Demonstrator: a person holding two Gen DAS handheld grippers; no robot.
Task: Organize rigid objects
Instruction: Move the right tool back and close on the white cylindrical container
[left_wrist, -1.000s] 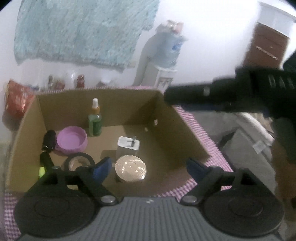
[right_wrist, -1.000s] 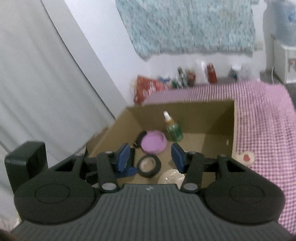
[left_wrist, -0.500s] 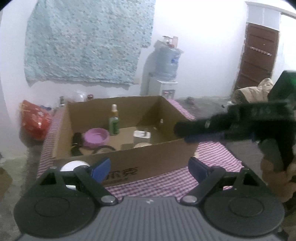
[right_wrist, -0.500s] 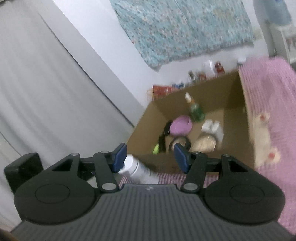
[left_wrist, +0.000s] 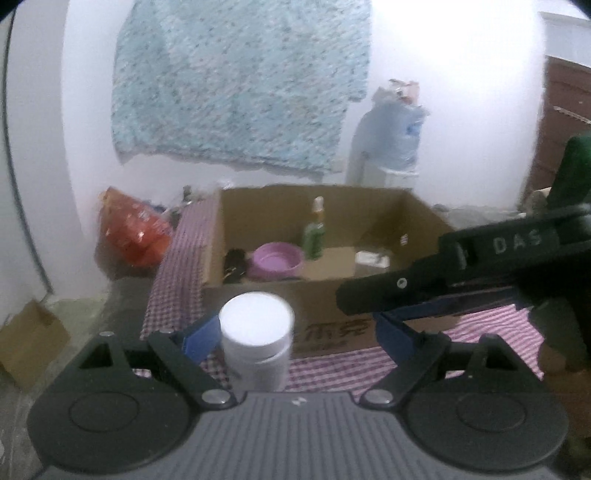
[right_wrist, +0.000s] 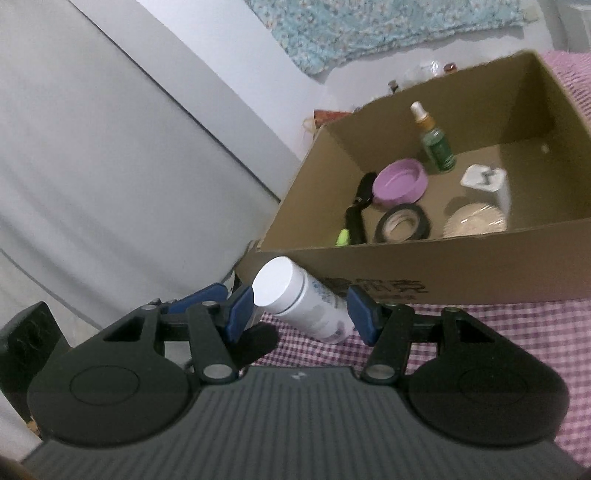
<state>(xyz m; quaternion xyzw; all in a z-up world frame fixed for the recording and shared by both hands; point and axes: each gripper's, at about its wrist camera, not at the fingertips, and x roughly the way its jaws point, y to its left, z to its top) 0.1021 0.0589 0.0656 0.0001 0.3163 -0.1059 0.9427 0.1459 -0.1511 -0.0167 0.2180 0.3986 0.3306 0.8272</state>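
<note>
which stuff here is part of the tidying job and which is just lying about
Job:
white bottle, still outside the box
cardboard box
green dropper bottle
purple bowl
black tape roll

Lying about:
red bag
water dispenser
blue wall cloth

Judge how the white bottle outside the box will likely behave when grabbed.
The white bottle looks like smooth, rigid plastic, so pads may slip. It stands tall and narrow on soft checked cloth, so a sideways nudge could tip it, and its round body would probably roll.

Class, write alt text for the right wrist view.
Open right tongs bracket a white bottle standing on checked cloth before a cardboard box. Inside sit a purple bowl, green dropper bottle, black tape roll and white charger.
</note>
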